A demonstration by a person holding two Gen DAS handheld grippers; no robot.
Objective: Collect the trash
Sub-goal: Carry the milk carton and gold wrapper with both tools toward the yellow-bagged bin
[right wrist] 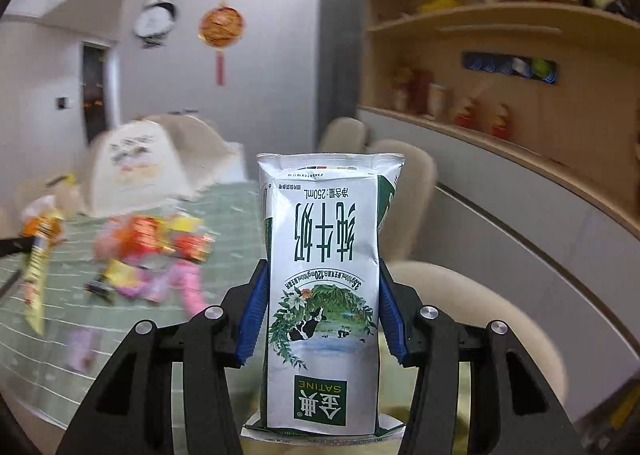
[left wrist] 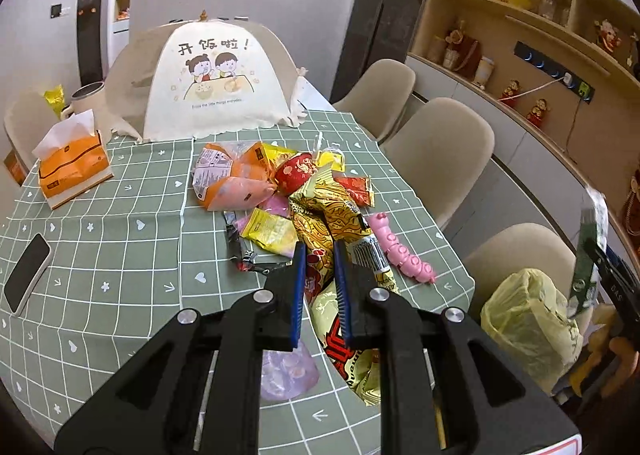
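A: What does the table (left wrist: 120, 239) carry?

B: A green checked cloth covers it. A white mesh food cover (left wrist: 212, 83) stands toward the far edge, an orange tissue box (left wrist: 72, 167) near the left edge and a phone (left wrist: 28, 273) closer along that same edge. A heap of snack wrappers (left wrist: 296, 195) lies in the middle toward the right edge, with a pink toy (left wrist: 400, 247) at its right side. Past the near right corner a yellow trash bag (left wrist: 528, 323) hangs off the table.

A: How is the left gripper (left wrist: 320, 267) posed?

B: It slants downward over the near end of the heap. Its blue pads stand only a narrow gap apart, clenched on a long gold wrapper (left wrist: 320, 251) that runs between them and trails down past the fingers toward the near edge.

A: And the right gripper (right wrist: 322, 307)?

B: It tilts gently downward, off the right edge of the table, above beige chairs (right wrist: 440, 295). The room around it is smeared with motion blur. Its jaws stand fairly wide and grasp a milk carton (right wrist: 322, 287), pads pressed to both narrow sides.

A: How does the carton sit in the grip?

B: Upside down to the camera, its print inverted, the flattened end farthest from the fingers. In the left wrist view that gripper shows at the right rim, just beside the trash bag.
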